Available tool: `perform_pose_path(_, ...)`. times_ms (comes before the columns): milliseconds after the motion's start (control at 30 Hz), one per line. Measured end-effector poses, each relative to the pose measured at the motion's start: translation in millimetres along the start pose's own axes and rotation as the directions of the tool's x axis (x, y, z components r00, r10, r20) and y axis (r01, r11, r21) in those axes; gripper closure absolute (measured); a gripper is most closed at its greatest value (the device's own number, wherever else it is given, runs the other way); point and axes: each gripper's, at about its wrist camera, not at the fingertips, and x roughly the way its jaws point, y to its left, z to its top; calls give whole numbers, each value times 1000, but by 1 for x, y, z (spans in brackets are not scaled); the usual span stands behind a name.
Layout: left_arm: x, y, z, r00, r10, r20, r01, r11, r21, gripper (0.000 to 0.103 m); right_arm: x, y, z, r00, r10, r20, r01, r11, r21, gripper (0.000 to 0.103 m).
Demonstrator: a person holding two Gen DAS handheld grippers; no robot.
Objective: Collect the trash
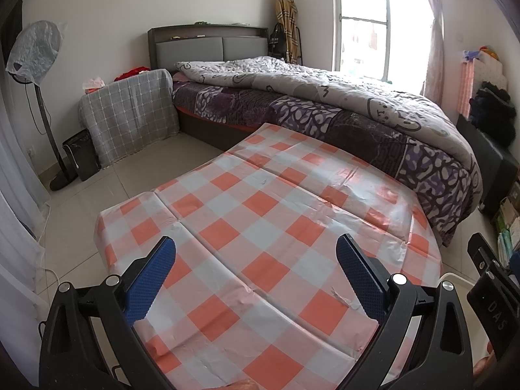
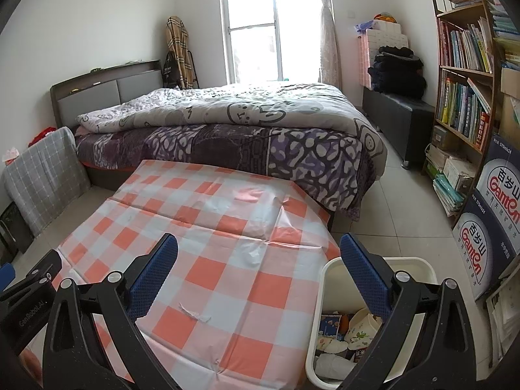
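A table with an orange-and-white checked cloth [image 1: 260,227] fills both views [image 2: 208,227]. A small white scrap of torn paper [image 2: 194,314] lies on the cloth near the front; it also shows in the left wrist view [image 1: 343,297]. A white bin [image 2: 331,273] stands at the table's right side, holding paper cups, wrappers and tissues [image 2: 351,331]. My left gripper [image 1: 256,273] is open and empty above the cloth. My right gripper [image 2: 260,269] is open and empty, its right finger over the bin.
A bed with a grey quilt [image 2: 227,113] stands behind the table. A bookshelf [image 2: 464,97] and water cartons [image 2: 487,227] line the right wall. A covered nightstand [image 1: 130,113], a small black bin [image 1: 79,156] and a wrapped fan [image 1: 35,52] stand at the left.
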Motion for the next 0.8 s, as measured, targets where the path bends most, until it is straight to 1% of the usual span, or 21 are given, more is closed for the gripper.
perform_pose_path(200,0,-1,0,1000,-2,3,2,1000,2,7,1,0,-3,1000,2,-8,-2,1000,0,7)
perform_pose_path(500,-2,3,-3,999,-35,34,35,999,5,7,5,-1,-3,999,6,-35,-5,1000,5,7)
perform_pose_path(633,-3,1,-4,998,-53,39,53,999,13,8,5,-2,-3,999,6,-34,-5,1000,3,7)
perform_pose_path(800,-4,0,-3,997,-58,41,57,998,15,8,5,-2,-3,999,5,-33,-5,1000,5,7)
